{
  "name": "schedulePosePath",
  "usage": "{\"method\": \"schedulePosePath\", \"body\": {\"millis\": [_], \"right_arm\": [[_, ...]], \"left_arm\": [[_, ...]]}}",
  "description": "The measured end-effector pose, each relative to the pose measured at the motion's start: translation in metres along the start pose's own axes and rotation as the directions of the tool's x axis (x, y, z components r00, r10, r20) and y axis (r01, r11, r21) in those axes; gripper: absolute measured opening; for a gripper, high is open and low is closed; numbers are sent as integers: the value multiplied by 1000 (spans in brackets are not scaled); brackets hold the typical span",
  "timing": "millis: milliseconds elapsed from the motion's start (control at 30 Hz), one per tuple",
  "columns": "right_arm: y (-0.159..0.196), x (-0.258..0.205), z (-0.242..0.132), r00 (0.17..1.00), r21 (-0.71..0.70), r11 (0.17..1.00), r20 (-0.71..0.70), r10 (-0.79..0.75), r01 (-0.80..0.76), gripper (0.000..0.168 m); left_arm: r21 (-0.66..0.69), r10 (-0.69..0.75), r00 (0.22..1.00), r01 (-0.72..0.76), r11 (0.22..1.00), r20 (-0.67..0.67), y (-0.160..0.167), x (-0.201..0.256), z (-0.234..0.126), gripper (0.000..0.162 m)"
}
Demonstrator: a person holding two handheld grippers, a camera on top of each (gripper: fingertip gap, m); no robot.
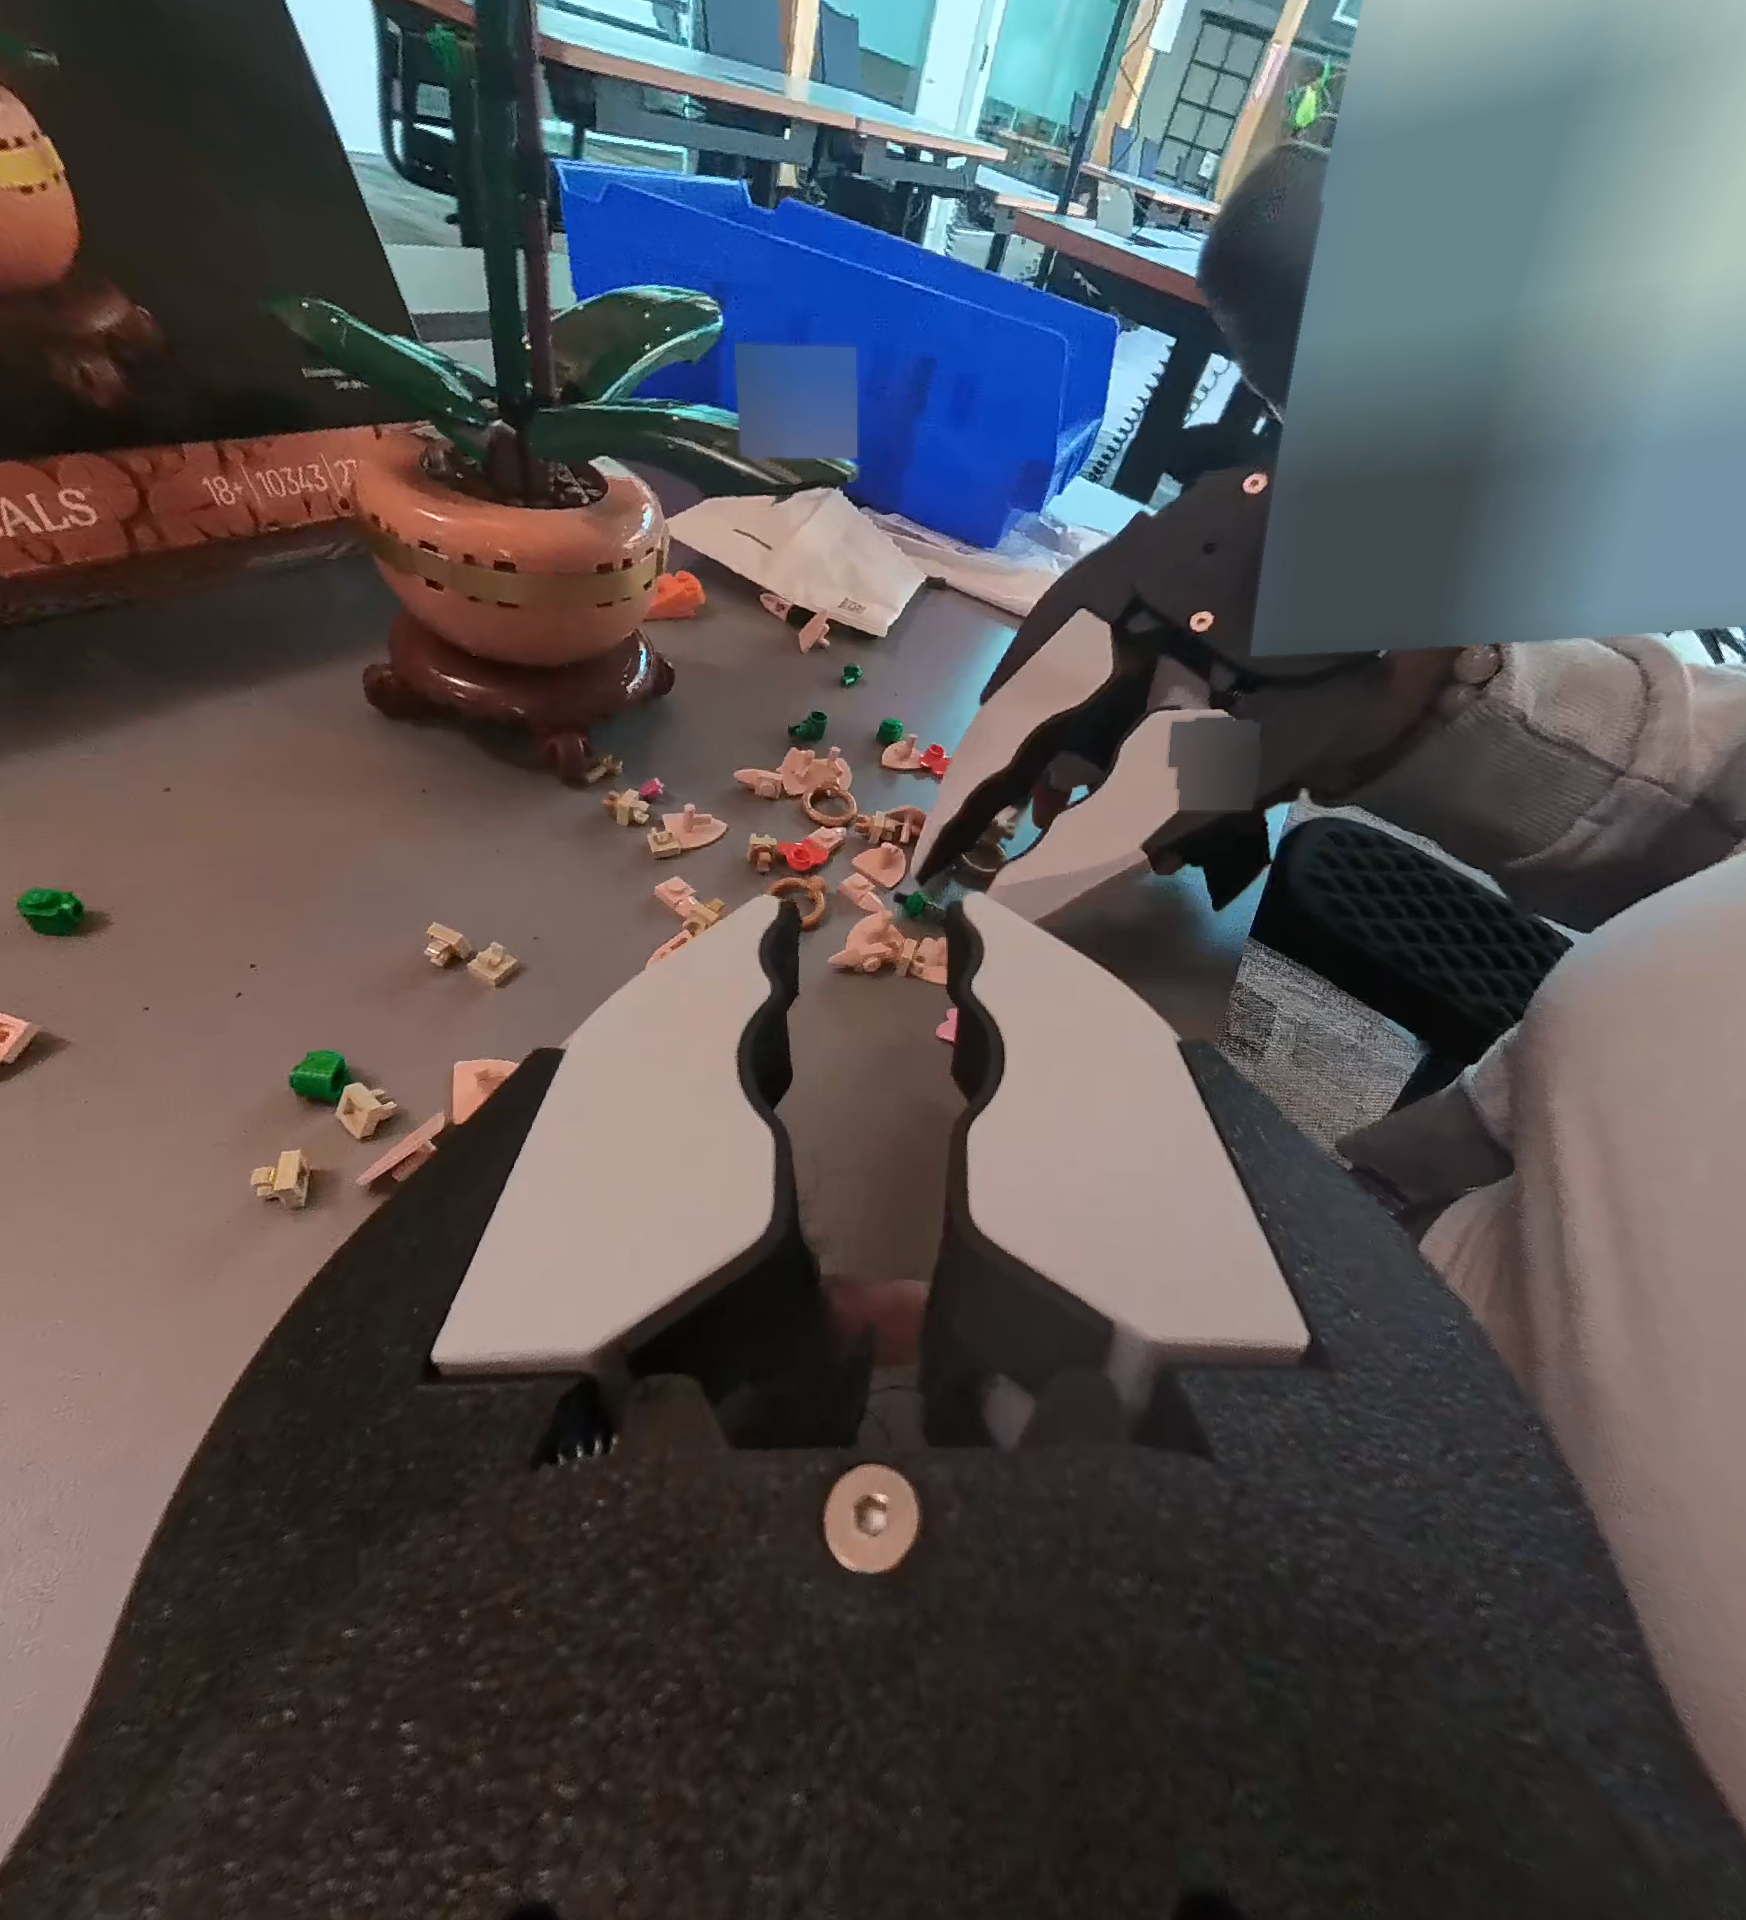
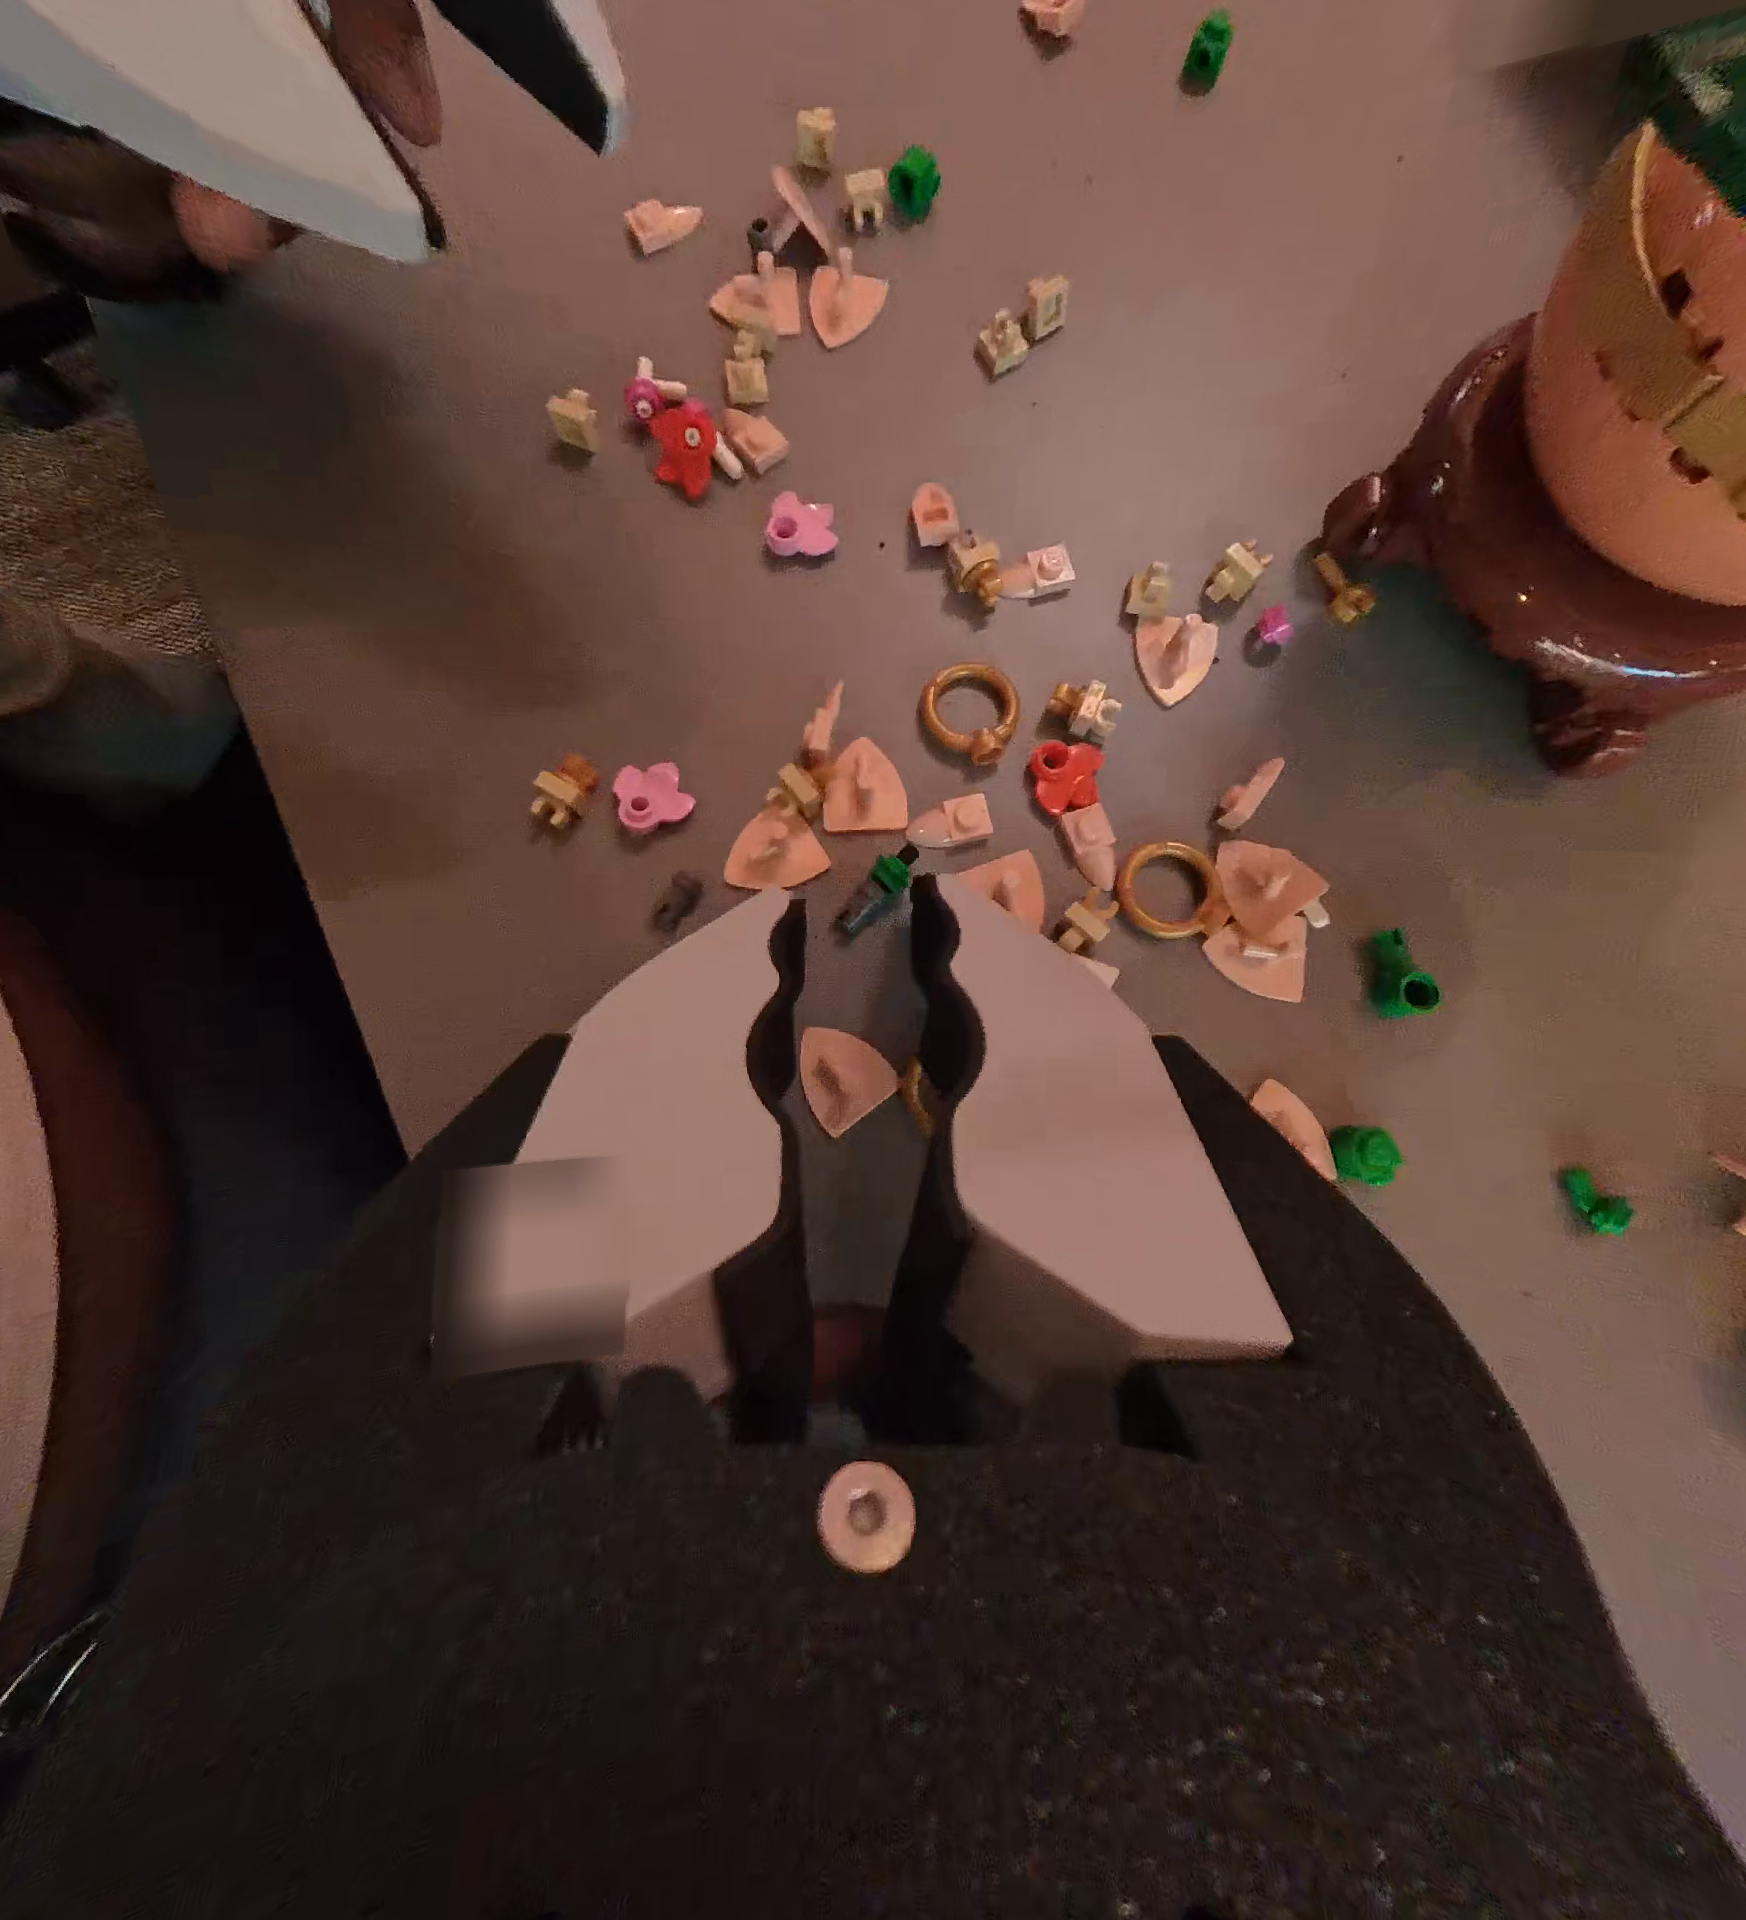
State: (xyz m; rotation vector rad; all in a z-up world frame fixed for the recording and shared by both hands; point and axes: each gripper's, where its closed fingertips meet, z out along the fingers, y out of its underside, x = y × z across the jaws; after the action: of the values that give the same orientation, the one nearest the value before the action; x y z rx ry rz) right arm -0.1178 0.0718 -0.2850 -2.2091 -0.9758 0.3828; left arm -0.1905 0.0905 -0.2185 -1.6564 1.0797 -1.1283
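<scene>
Dozens of small building pieces lie scattered over the grey desk (image 1: 173,831): pale pink petals, tan clips, green studs, red and pink flowers, and two gold rings (image 2: 968,717).

One green-and-dark peg (image 2: 881,881) lies right at the tips of the right tool (image 2: 858,909), between its two fingers and close against the right one. The jaws stand a little apart there. I cannot tell whether they pinch the peg or only frame it. Lower down, a pink petal (image 2: 843,1081) shows through the gap, lying on the desk beneath the tool. A second ring (image 2: 1165,888) sits just beside the tool's right finger, among a heap of petals.

The left tool (image 1: 874,914) hangs low over the same cluster with its jaws apart and nothing between them. Its tips are near the right tool's.

A brick-built plant in a pink pot (image 1: 521,571) on a brown base stands past the pieces, its green leaves (image 1: 640,332) spread and no blooms showing on the stems. Behind it are a dark box (image 1: 121,260), a white bag (image 1: 817,561) and a blue bin (image 1: 900,343). A light sleeve (image 1: 1627,1143) fills the right edge.
</scene>
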Motion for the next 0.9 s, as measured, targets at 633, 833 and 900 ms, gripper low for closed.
{"method": "schedulePosePath", "body": {"millis": [633,833,900], "right_arm": [[1,11,6,967,-61,968,-95,236,-243,17],[-2,18,9,947,14,958,-149,284,-286,11],[-3,19,9,951,-6,960,-140,275,-279,13]], "left_arm": [[3,43,999,-43,999,20,2,2,-4,27],[10,39,999,-39,999,8,1,3,-4,27],[15,40,999,-40,999,5,1,3,-5,27]]}}
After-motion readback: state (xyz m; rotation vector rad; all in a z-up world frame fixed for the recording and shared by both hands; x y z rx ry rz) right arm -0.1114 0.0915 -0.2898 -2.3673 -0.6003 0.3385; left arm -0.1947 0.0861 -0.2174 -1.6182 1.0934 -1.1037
